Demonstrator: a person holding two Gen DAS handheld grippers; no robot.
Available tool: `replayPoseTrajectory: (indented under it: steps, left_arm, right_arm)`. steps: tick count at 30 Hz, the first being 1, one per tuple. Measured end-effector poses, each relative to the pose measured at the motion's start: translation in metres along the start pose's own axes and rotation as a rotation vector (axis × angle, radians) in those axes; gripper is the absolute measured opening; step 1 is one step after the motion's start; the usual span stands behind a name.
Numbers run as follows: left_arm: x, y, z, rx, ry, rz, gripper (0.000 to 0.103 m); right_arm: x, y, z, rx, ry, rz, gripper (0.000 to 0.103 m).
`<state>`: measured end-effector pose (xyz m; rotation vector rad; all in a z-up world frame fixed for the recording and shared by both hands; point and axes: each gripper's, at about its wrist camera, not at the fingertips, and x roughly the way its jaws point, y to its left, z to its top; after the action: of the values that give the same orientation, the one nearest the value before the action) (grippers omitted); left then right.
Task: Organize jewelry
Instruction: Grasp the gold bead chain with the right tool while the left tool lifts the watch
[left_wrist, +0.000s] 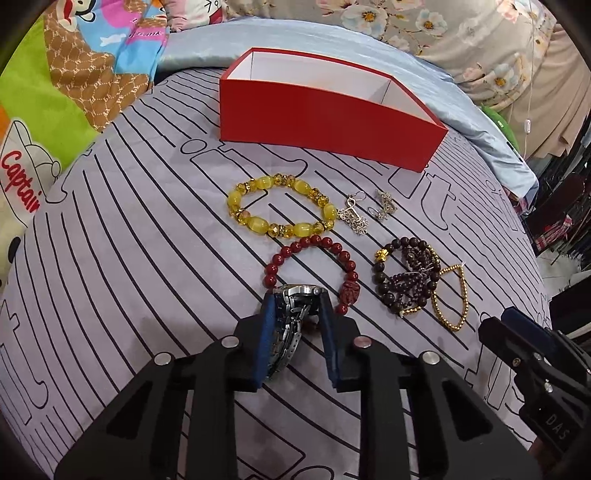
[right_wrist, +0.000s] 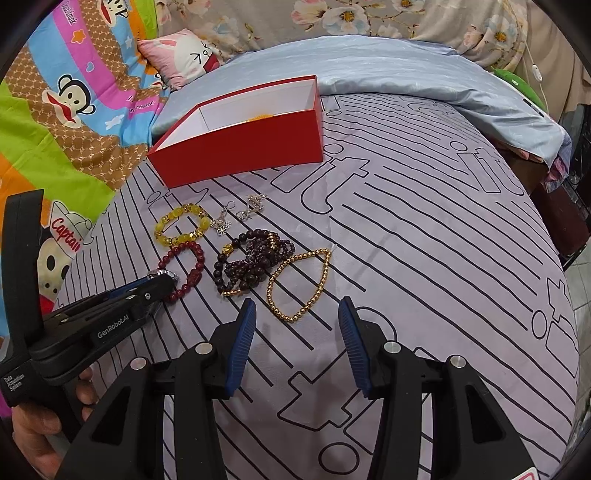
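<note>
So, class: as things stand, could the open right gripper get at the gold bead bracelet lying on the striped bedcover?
Probably yes. The right gripper is open, and the gold bead bracelet lies just ahead of its fingertips with nothing between them.

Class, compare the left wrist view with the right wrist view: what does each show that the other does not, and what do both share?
Only the left wrist view shows the silver watch's band clamped between the left gripper's blue pads. Only the right wrist view shows something yellow inside the red box, the holder's hand, and the right gripper open, holding nothing. Both show the yellow bracelet, red bead bracelet, dark beads, gold bead chain and silver earrings.
</note>
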<state>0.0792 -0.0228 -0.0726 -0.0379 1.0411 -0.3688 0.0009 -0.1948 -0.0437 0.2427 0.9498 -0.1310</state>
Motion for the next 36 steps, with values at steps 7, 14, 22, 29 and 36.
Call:
replayPoseTrajectory:
  steps: [7,14,22,29,36]
  left_arm:
    - [-0.015,-0.002,-0.003,0.013,-0.022,-0.008,0.022]
    - [-0.037,-0.003,-0.002,0.005,-0.056,-0.038,0.022]
    - [-0.051,0.003,-0.003,0.008,-0.083,-0.012,0.022]
    - [-0.048,0.008,-0.004,-0.001,-0.071,0.003,0.022]
    - [-0.047,0.01,-0.006,-0.008,-0.063,0.012,0.022]
  right_arm:
    - [0.004,-0.001,-0.001,0.008,0.003,-0.003,0.046]
    - [0.011,-0.005,0.002,0.011,0.006,-0.007,0.046]
    - [0.031,-0.009,0.009,0.018,0.022,-0.022,0.035]
    - [0.041,-0.013,0.009,0.0,0.02,-0.064,0.011]
    - [0.036,-0.023,0.009,0.034,0.017,-0.042,0.003]
